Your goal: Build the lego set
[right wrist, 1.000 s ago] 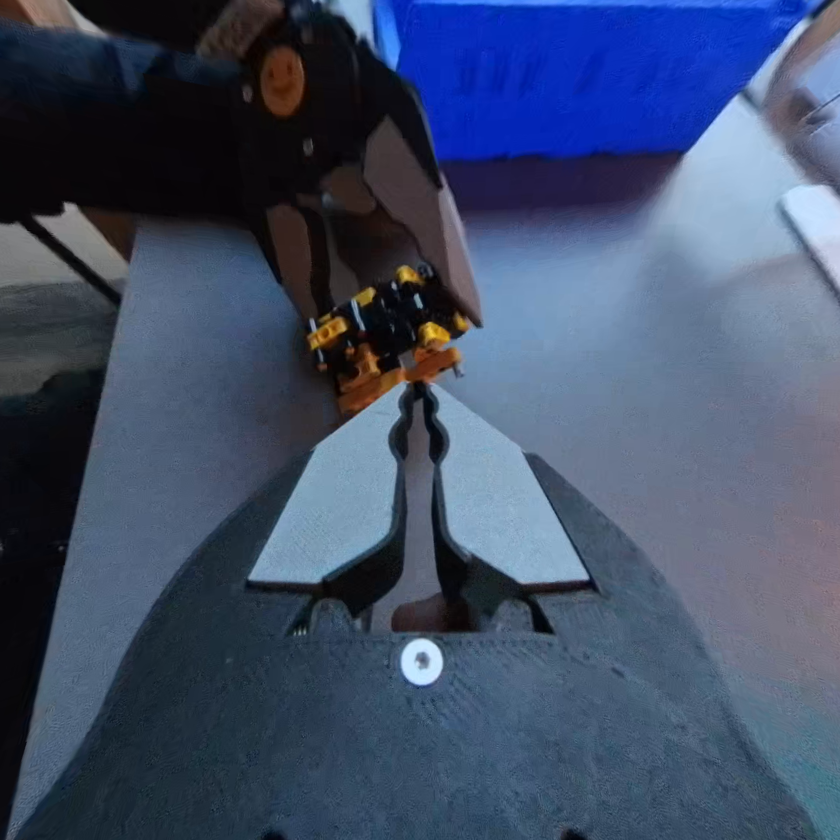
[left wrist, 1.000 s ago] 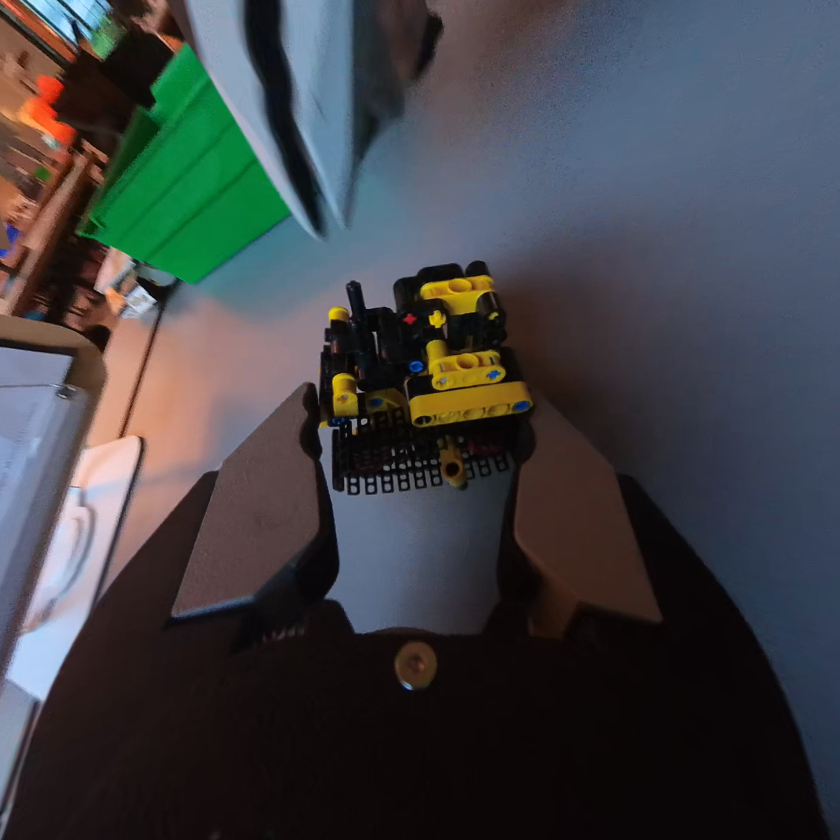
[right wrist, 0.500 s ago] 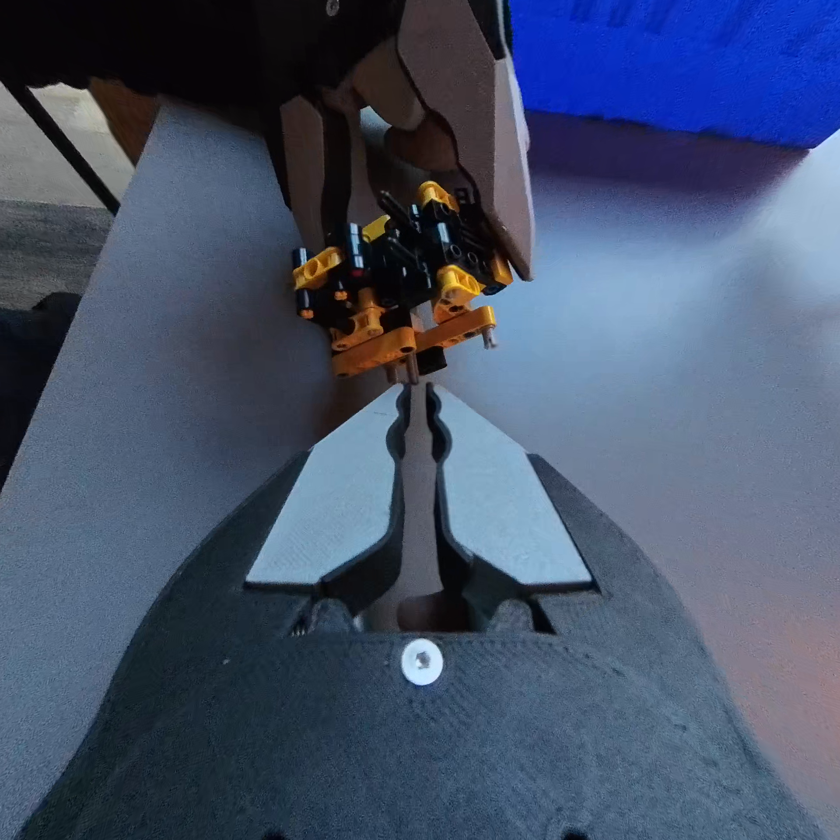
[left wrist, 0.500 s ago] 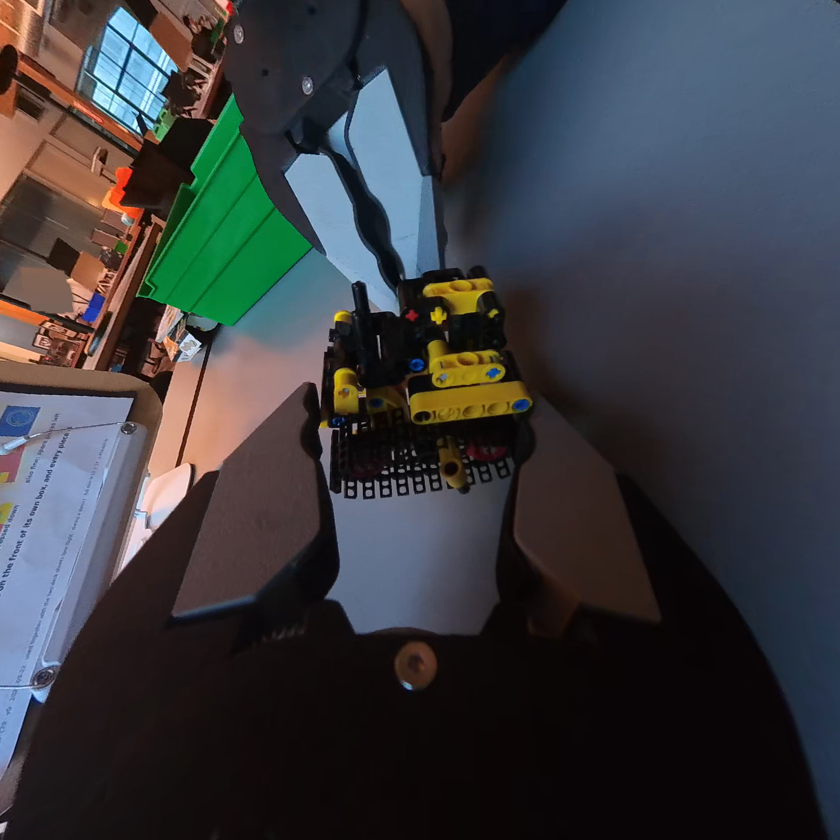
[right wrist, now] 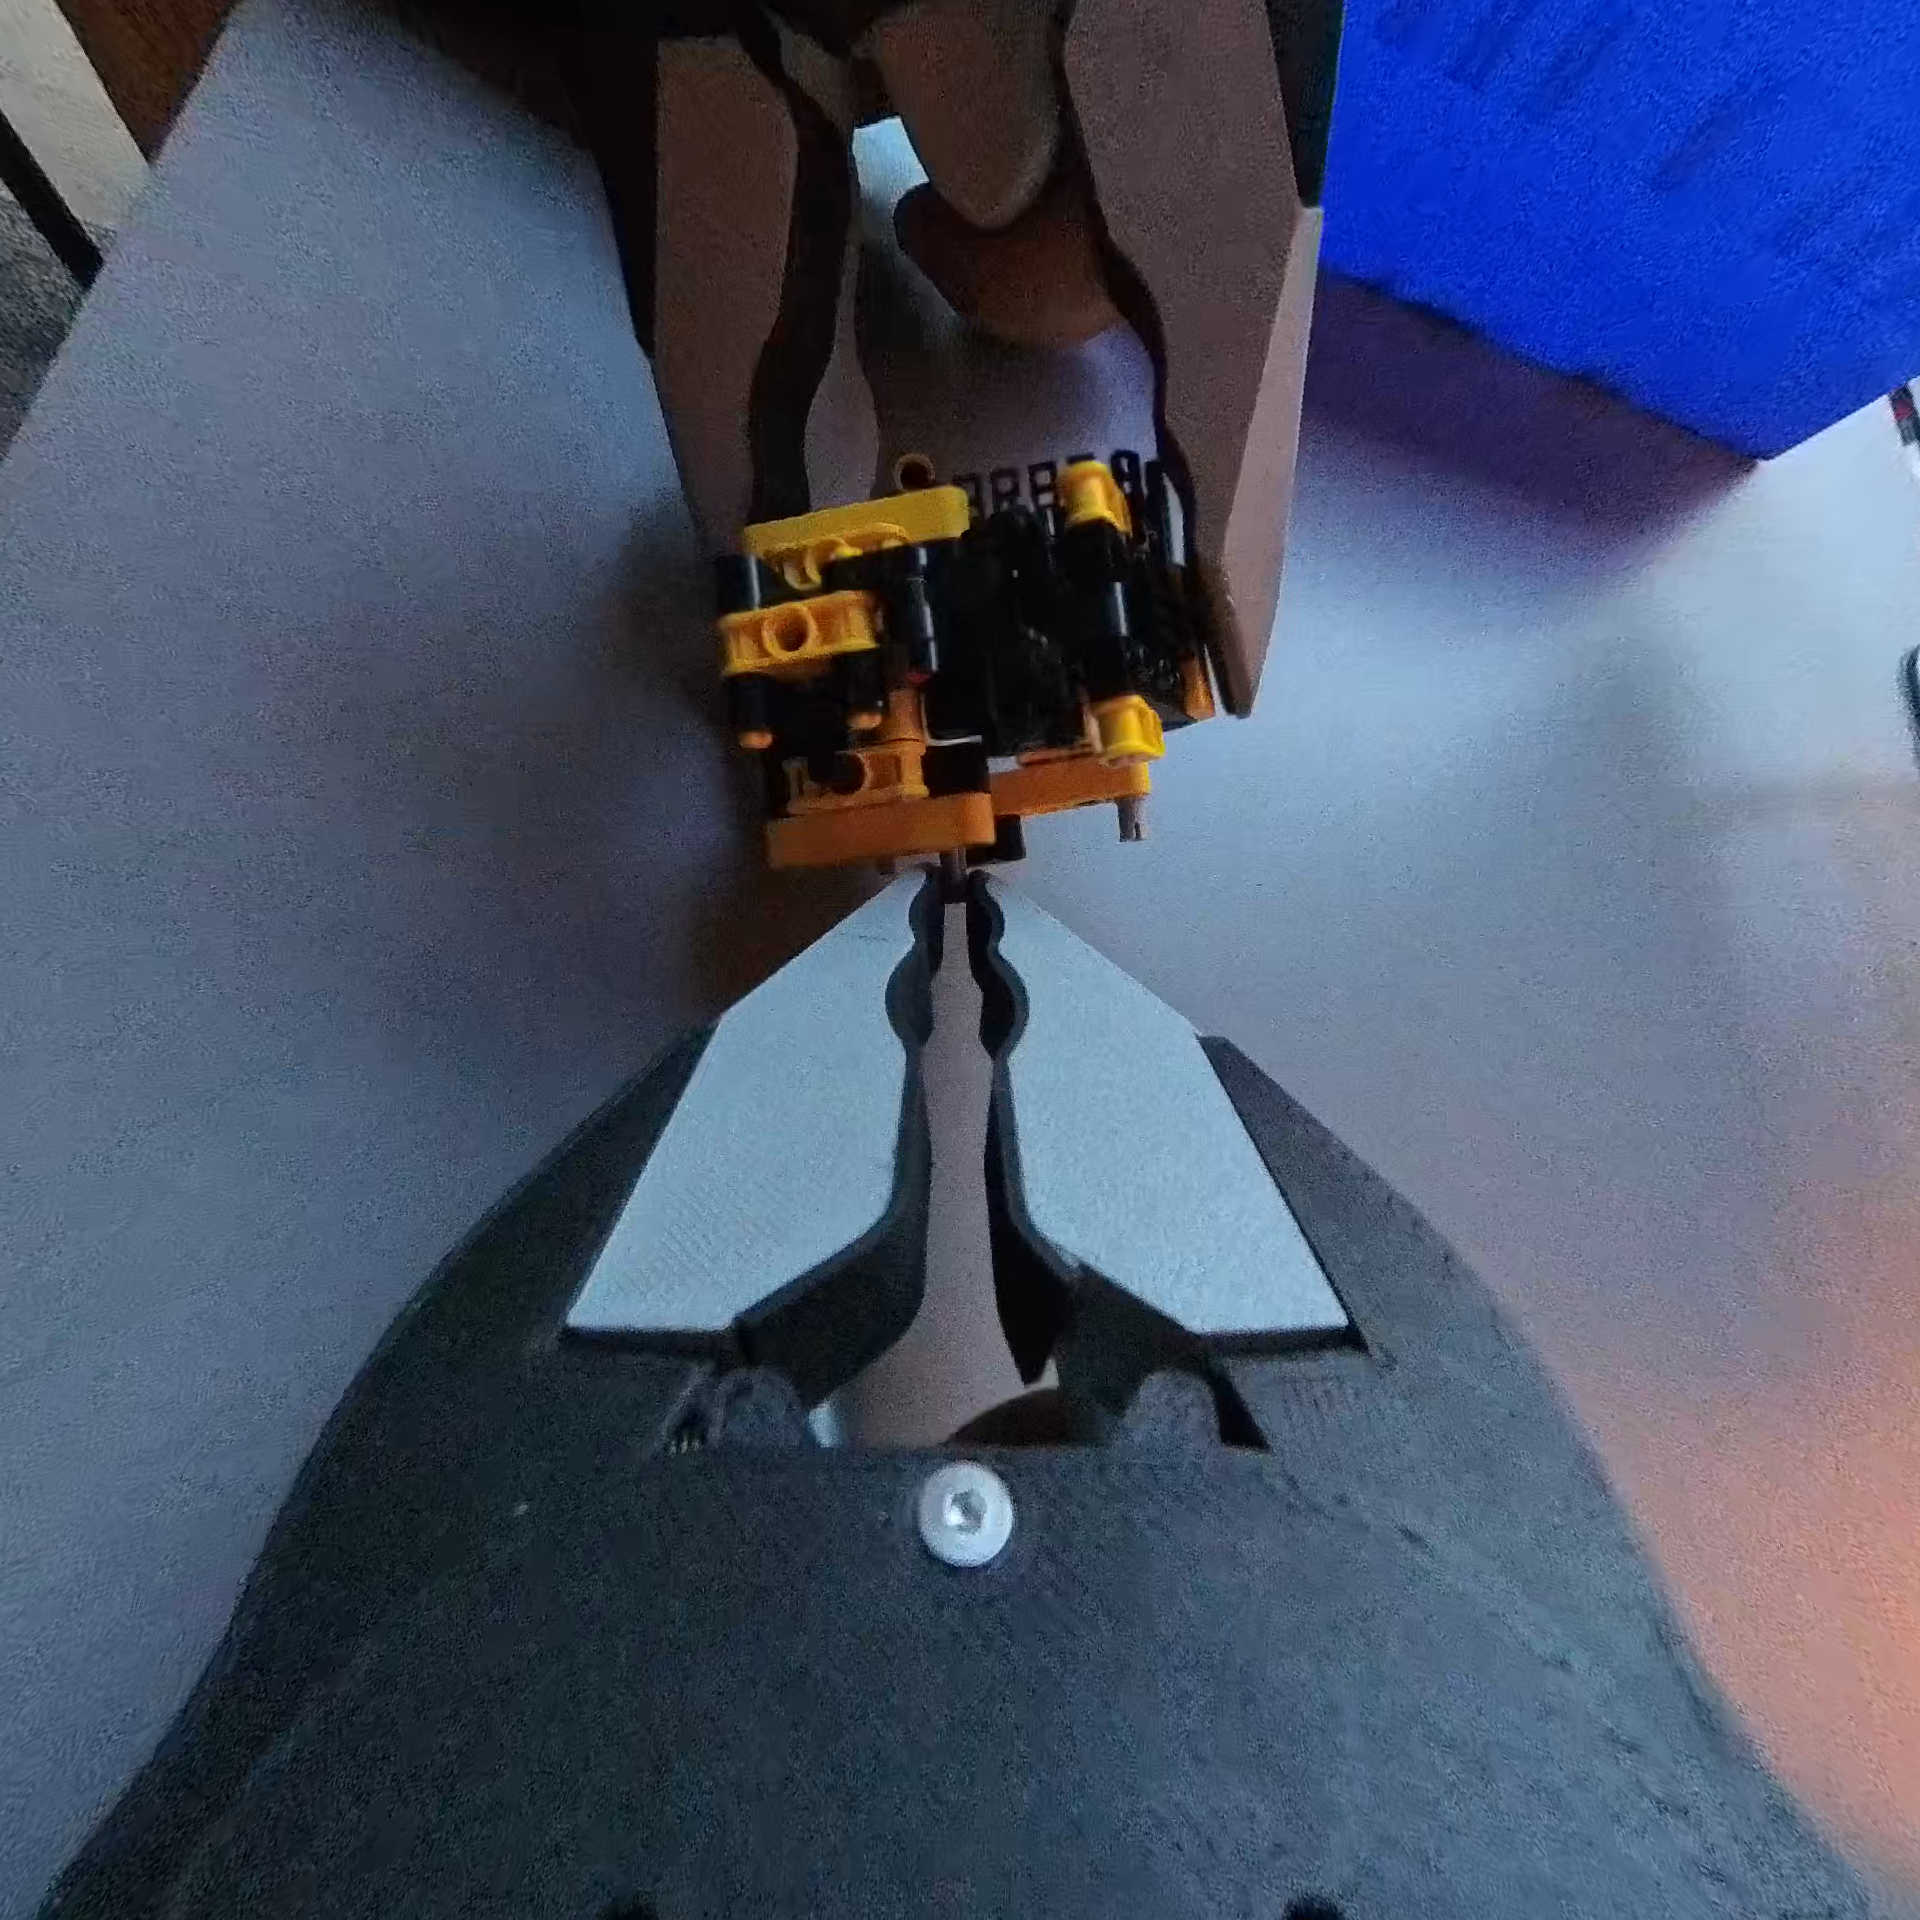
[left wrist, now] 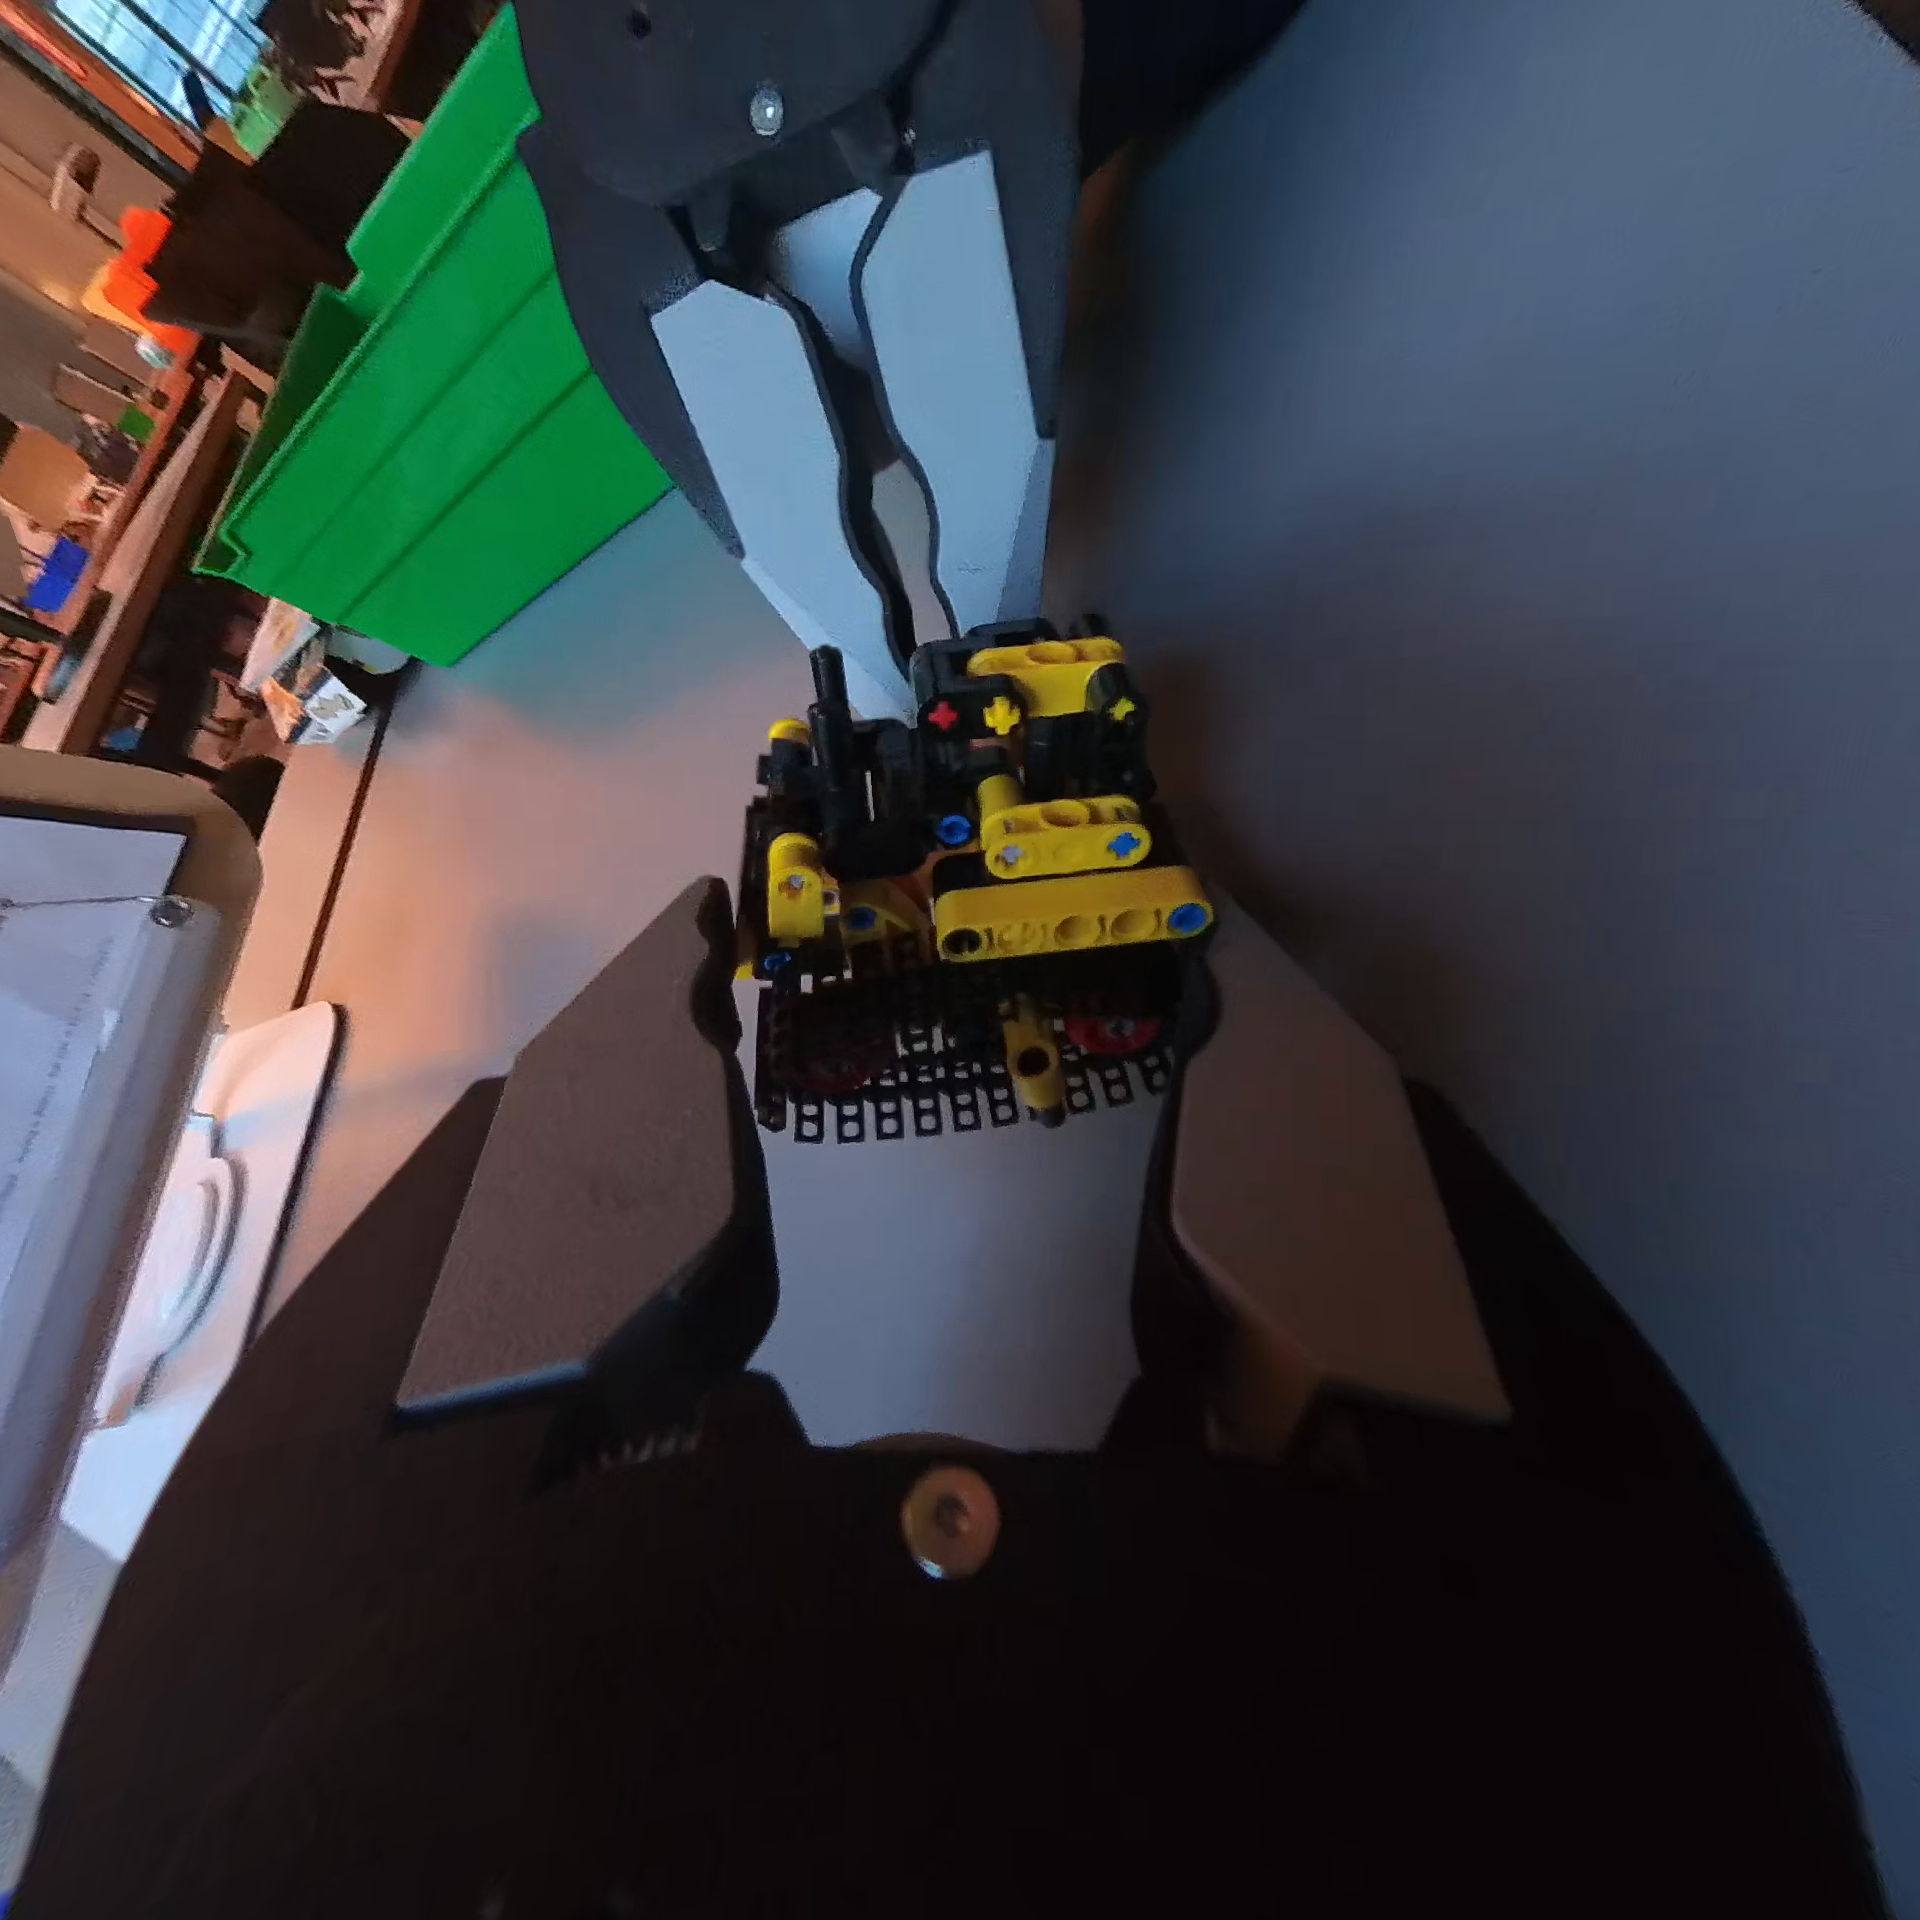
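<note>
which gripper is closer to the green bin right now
Right. In the left wrist view the right gripper reaches in directly beside the green bin, jaws nearly shut at the lego model. The left gripper clamps the model, farther from the bin.

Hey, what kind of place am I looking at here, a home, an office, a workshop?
Most likely a workshop or lab. A green storage bin and a blue bin sit on a plain grey table, with cluttered shelving behind.
</note>
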Demonstrator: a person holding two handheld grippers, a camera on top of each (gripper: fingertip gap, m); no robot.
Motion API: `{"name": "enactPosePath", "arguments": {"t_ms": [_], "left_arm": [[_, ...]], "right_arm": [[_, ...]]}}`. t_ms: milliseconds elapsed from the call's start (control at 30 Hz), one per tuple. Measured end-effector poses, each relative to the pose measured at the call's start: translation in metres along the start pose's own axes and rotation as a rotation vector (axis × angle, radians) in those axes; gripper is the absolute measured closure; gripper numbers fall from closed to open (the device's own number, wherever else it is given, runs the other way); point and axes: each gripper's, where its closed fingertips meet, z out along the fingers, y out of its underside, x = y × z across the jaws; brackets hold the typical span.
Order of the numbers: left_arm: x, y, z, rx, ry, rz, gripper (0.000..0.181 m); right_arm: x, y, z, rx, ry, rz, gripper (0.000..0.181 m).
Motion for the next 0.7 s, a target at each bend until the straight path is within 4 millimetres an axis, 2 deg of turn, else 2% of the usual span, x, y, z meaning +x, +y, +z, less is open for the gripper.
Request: {"name": "enactPosePath", "arguments": {"t_ms": [167, 267, 367, 500, 600, 700], "left_arm": [[-0.003, 0.0, 0.002, -0.005, -0.014, -0.025, 0.098], [-0.006, 0.004, 0.002, -0.026, -0.029, -0.054, 0.097], [-0.014, 0.012, 0.005, -0.076, -0.045, -0.132, 0.097], [-0.025, 0.024, 0.01, -0.162, -0.074, -0.286, 0.097], [-0.032, 0.031, 0.014, -0.219, -0.117, -0.39, 0.097], [-0.031, 0.033, 0.017, -0.249, -0.111, -0.481, 0.096]], "right_arm": [[0.004, 0.004, -0.005, 0.015, -0.049, 0.145, 0.181], [0.021, 0.017, -0.01, -0.021, 0.032, 0.139, 0.175], [0.03, 0.005, -0.021, 0.043, 0.05, 0.163, 0.172], [0.034, -0.013, -0.036, 0.158, 0.065, 0.179, 0.16], [0.038, -0.017, -0.034, 0.18, 0.076, 0.231, 0.149], [0.047, -0.013, -0.03, 0.144, 0.18, 0.172, 0.148]]}}
